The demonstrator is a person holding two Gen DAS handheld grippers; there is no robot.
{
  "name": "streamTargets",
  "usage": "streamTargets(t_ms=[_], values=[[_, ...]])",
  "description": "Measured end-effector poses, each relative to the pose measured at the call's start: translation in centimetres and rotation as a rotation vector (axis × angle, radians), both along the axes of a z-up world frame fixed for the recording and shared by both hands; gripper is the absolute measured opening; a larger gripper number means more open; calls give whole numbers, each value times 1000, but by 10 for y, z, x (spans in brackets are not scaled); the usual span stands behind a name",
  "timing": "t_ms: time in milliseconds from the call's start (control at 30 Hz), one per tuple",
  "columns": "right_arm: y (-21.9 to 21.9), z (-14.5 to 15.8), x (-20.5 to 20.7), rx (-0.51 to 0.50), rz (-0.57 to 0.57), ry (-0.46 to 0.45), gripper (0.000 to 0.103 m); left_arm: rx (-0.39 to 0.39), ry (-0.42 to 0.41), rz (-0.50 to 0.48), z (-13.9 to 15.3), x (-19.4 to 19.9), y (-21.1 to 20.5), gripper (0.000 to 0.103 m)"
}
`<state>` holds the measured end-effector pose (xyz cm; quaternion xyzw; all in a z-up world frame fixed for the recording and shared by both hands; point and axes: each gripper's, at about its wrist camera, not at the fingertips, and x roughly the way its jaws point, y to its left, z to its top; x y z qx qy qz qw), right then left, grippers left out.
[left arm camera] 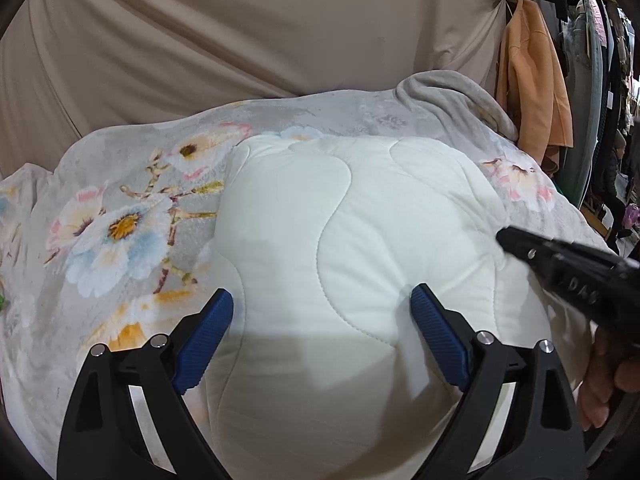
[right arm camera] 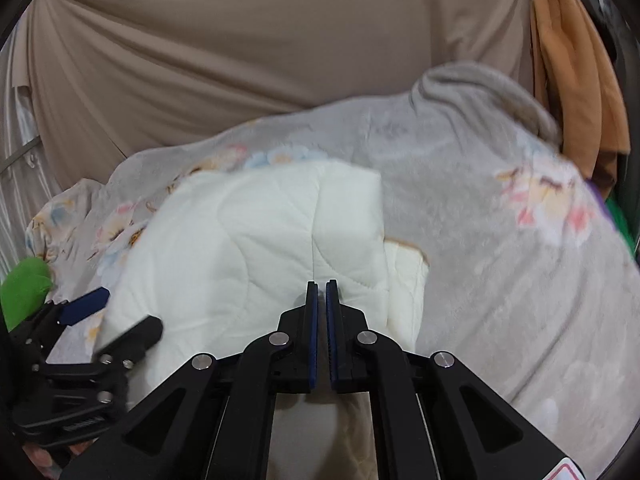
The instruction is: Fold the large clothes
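Lying folded in a thick bundle, the white quilted garment (left arm camera: 360, 248) rested on top of a grey floral blanket (left arm camera: 120, 220), roughly in the middle of it, with a lower layer of the same white padding sticking out at its right edge in the right wrist view. Wavy stitch lines ran across its upper face. The left gripper (left arm camera: 322, 312) hung just above the near part of the bundle with its blue-padded jaws spread wide and nothing between them; whether the pads touched the fabric could not be told. The right gripper (right arm camera: 322, 286) had its jaws drawn together, only a thin slit showing between the blue pads, and no cloth was caught in them; its tips pointed at the near right part of the bundle. A hand (left arm camera: 608, 384) showed at the right edge of the left wrist view, behind that gripper. Beyond the blanket hung a beige draped cloth (left arm camera: 240, 32). To the right an orange coat (left arm camera: 532, 88) hung beside a row of dark clothes (left arm camera: 608, 60). A green item (right arm camera: 26, 288) lay at the blanket's far left edge
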<state>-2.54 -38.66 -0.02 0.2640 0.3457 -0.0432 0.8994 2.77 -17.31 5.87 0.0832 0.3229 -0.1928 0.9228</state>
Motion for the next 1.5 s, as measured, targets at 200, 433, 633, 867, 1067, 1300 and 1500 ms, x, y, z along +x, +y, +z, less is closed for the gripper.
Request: streamTargets(t_ms=[200,433,633,867,1067,1300,1500], values=[[-5,-33,1,103,10,18,2,21,-23,4,-10,1,-6,94],[-5,-56,-2,214,2,-10,0,24,-30,3,-24,5,-8,98],[1,-55,1,172,-2,-17,0,11,-25,6,-32,11,-7,98],[-22,-21,-47,260,-94,-125,16,-89,33,-10,-8,-1,23,98],[-50,-44,-71,368,-161,-38,36,-195,143,2,-4,-2,54,98],[-37,-61,-57,521,-78,-16,43,-203,189,27,-14,-7,57,98],[-20,-60,-46,458,-31,37,48,-190,196,28,-19,-9,54,98]])
